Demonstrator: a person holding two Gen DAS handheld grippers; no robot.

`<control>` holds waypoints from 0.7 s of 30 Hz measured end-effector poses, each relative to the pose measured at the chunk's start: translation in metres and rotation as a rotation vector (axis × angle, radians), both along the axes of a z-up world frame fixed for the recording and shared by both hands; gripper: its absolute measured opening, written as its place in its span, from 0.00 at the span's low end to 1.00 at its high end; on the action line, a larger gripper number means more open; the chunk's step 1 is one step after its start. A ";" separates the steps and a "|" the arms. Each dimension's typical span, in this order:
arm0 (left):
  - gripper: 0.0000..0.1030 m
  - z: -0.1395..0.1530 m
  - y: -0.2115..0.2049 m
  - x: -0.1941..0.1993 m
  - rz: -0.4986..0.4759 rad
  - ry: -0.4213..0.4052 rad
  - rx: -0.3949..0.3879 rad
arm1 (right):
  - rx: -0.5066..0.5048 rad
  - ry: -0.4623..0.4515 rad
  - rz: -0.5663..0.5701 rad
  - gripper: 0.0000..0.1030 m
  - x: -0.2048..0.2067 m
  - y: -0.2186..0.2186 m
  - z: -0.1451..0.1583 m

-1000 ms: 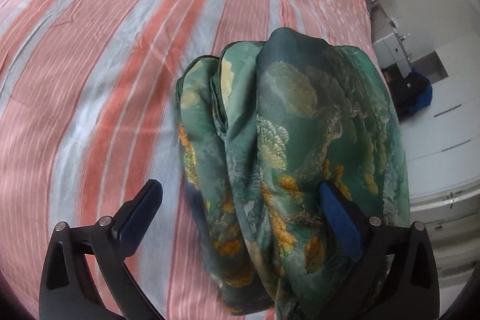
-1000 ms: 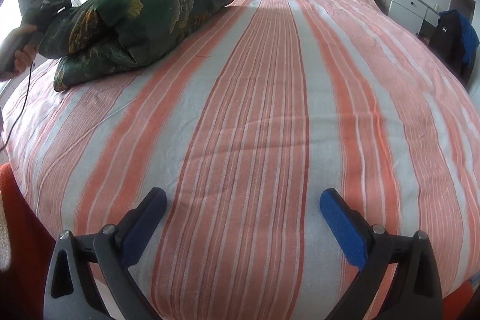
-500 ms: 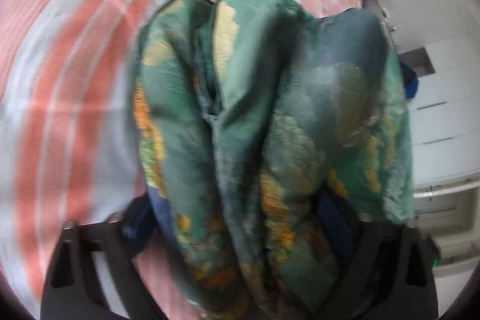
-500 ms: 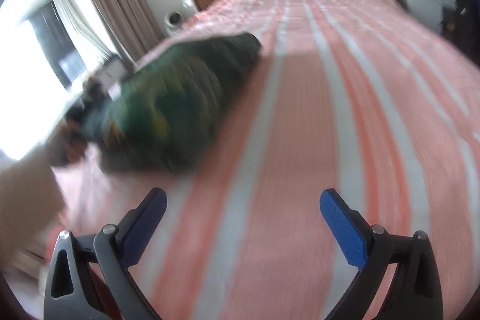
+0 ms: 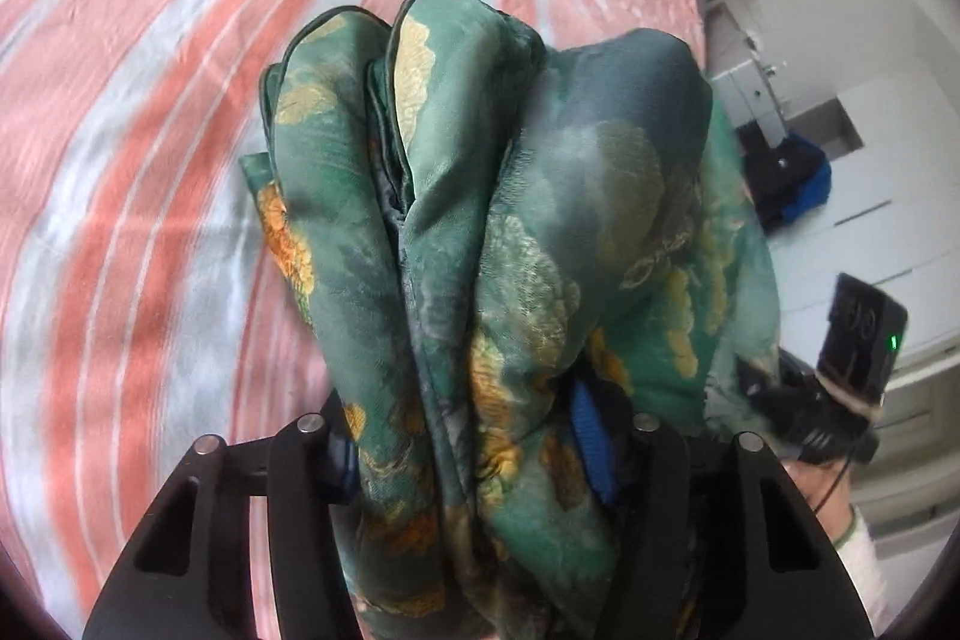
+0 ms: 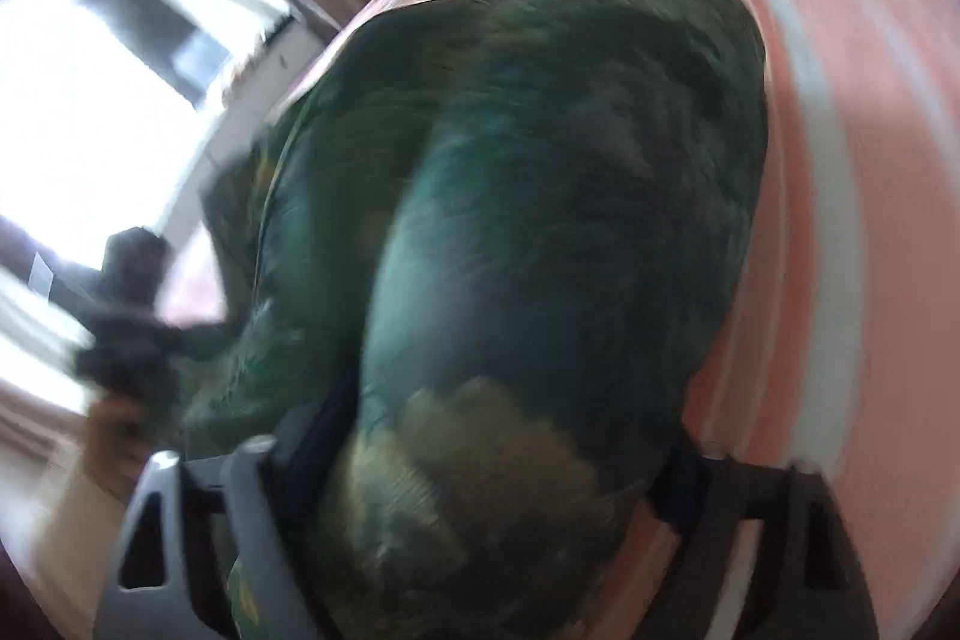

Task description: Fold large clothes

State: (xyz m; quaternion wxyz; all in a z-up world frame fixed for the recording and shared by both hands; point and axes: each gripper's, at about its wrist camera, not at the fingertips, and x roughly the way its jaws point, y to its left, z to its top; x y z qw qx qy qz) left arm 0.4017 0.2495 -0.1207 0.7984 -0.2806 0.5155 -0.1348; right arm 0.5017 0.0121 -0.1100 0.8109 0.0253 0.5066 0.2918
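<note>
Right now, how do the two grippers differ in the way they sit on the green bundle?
The left gripper pinches only some of the green bundle's folds; the right gripper straddles its whole thick end. The left gripper's view is sharp, showing one blue pad pressed into cloth; the right gripper's is blurred, its pads hidden. Both have just been closing with the bundle between their jaws, over the striped bedsheet.

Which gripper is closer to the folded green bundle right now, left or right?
Neither is clearly closer. The left gripper, jaws just closing, has the green bundle pinched between its pads. The right gripper, also closing, straddles the bundle's other end; blur hides whether its pads press yet.
</note>
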 end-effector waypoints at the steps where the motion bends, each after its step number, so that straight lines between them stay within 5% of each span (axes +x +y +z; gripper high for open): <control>1: 0.52 0.009 -0.003 -0.006 -0.002 -0.023 -0.008 | -0.076 -0.083 0.038 0.64 -0.013 0.012 0.010; 3: 0.50 0.026 -0.010 -0.017 -0.016 -0.067 -0.025 | -0.169 -0.225 0.100 0.62 -0.044 0.030 0.027; 7: 0.50 0.061 -0.035 -0.030 -0.054 -0.140 0.013 | -0.167 -0.388 0.124 0.61 -0.082 0.034 0.054; 16: 0.51 0.129 -0.072 0.008 -0.047 -0.310 0.037 | -0.067 -0.497 0.022 0.61 -0.061 -0.013 0.114; 17: 0.54 0.132 -0.074 0.016 -0.030 -0.323 0.048 | -0.063 -0.501 0.014 0.61 -0.053 -0.015 0.118; 19: 0.83 0.132 -0.079 0.041 0.001 -0.343 0.108 | -0.035 -0.493 -0.010 0.62 -0.033 -0.019 0.123; 21: 0.91 0.120 -0.074 0.060 0.027 -0.312 0.151 | 0.016 -0.416 -0.054 0.74 0.002 -0.033 0.117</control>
